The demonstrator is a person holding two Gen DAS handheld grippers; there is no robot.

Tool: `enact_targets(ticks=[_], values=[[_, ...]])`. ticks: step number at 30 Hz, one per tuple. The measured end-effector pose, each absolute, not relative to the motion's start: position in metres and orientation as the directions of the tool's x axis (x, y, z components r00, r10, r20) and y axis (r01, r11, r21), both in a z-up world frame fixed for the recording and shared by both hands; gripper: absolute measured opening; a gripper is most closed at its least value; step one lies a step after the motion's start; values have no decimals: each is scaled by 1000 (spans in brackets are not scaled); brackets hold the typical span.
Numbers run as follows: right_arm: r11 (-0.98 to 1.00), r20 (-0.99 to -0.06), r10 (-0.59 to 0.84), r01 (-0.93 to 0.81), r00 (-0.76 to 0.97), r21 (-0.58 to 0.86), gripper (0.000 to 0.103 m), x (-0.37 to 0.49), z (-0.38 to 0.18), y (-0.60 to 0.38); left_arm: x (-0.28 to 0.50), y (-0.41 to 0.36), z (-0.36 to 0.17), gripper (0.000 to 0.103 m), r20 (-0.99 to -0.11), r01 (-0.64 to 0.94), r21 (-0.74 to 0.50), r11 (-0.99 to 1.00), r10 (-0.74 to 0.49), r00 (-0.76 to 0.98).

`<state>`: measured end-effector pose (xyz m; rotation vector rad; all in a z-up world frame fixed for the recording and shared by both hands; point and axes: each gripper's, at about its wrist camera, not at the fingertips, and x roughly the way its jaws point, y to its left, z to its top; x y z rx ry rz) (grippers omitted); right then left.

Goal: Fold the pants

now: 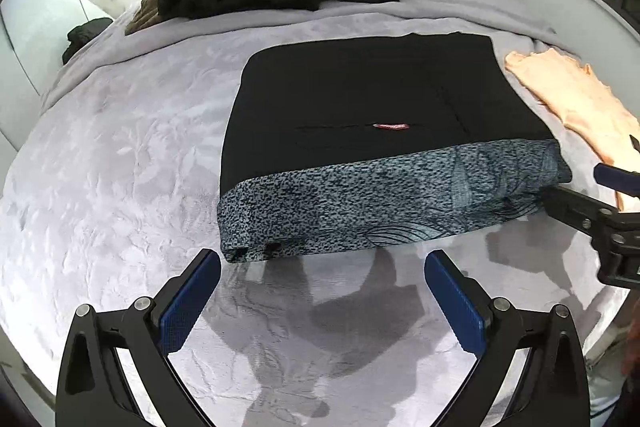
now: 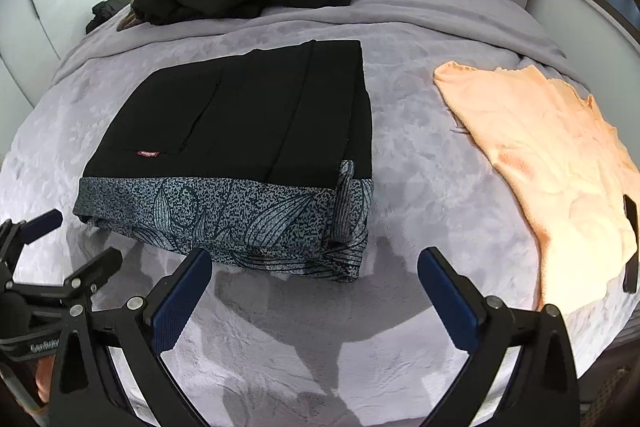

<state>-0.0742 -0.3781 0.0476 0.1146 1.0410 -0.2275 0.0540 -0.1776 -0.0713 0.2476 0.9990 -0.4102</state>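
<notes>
Your pants (image 2: 240,131) sit folded flat on the bed (image 2: 400,347); both your left gripper (image 1: 322,291) and right gripper (image 2: 314,285) hover spread apart just short of the waistband (image 2: 224,215), holding nothing, probably since the fold looks done.

pants (image 1: 360,99): matt black cloth, smooth, lying mid-frame; the waistband (image 1: 360,203) is showing a speckled grey-blue knit with a leaf print
blanket (image 1: 120,147): soft grey plush, showing a faint sheen and brushed marks
towel (image 2: 540,155): peach cloth at right, looking fuzzy
left gripper (image 1: 322,287): matt black plastic, blue textured pads, dull metal pins
right gripper (image 2: 314,283): looking the same
</notes>
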Motion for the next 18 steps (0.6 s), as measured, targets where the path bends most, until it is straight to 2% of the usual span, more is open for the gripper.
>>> enact_targets(ticks=[10, 18], values=[[969, -871, -133, 247, 473, -14, 103, -74, 40, -375, 48, -181, -74, 102, -847, 435, 40, 899, -200, 492], [969, -869, -120, 246, 481, 2, 103, -75, 40, -372, 49, -180, -76, 102, -858, 428, 15, 904, -209, 470]])
